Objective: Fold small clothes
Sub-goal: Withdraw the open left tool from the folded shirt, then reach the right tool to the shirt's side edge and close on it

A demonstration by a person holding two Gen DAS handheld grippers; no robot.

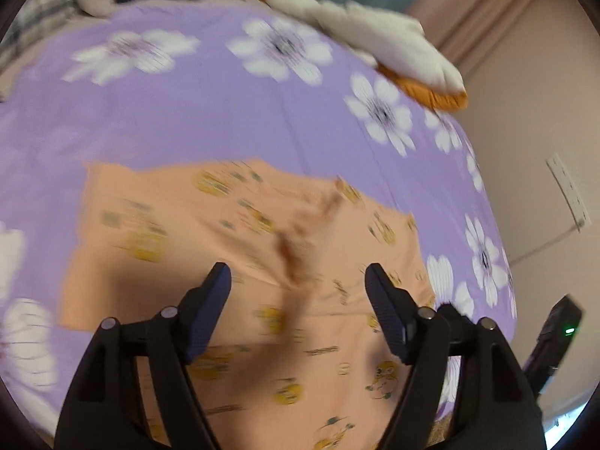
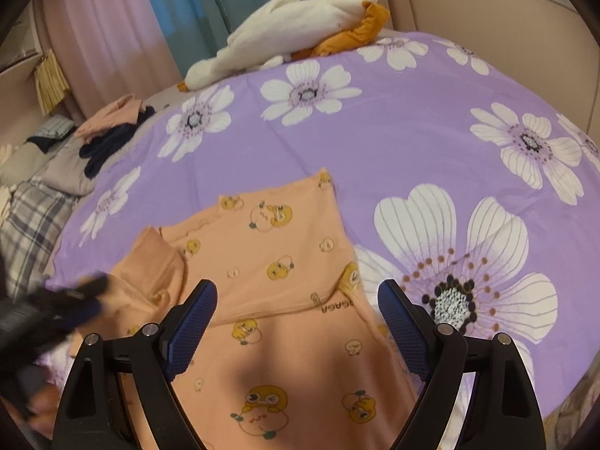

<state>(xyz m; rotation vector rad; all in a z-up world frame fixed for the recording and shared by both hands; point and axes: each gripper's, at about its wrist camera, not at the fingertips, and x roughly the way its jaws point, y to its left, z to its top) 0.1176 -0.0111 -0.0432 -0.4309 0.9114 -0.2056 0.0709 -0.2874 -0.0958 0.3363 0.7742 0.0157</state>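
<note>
Left wrist view is pretty smeared, but we can make out the left tongs [image 1: 298, 275] spread wide over the peach garment [image 1: 240, 247], nothing pinched between the pads. It's lying on the purple flowered bedspread [image 1: 225, 112], mostly flat, with one darker bunched ridge running up its middle.

From the right wrist view things are sharper. Our right tongs [image 2: 298, 292] are also gaping wide and empty above the same peach garment [image 2: 285, 262], which has little yellow cartoon prints all over and one part folded across the rest. The left tongs [image 2: 80, 302] show up as a blur at the garment's left edge.

Over at the far side of the bed we've got a white and orange plush toy [image 2: 296, 26] and a small heap of other clothes [image 2: 112, 123].
</note>
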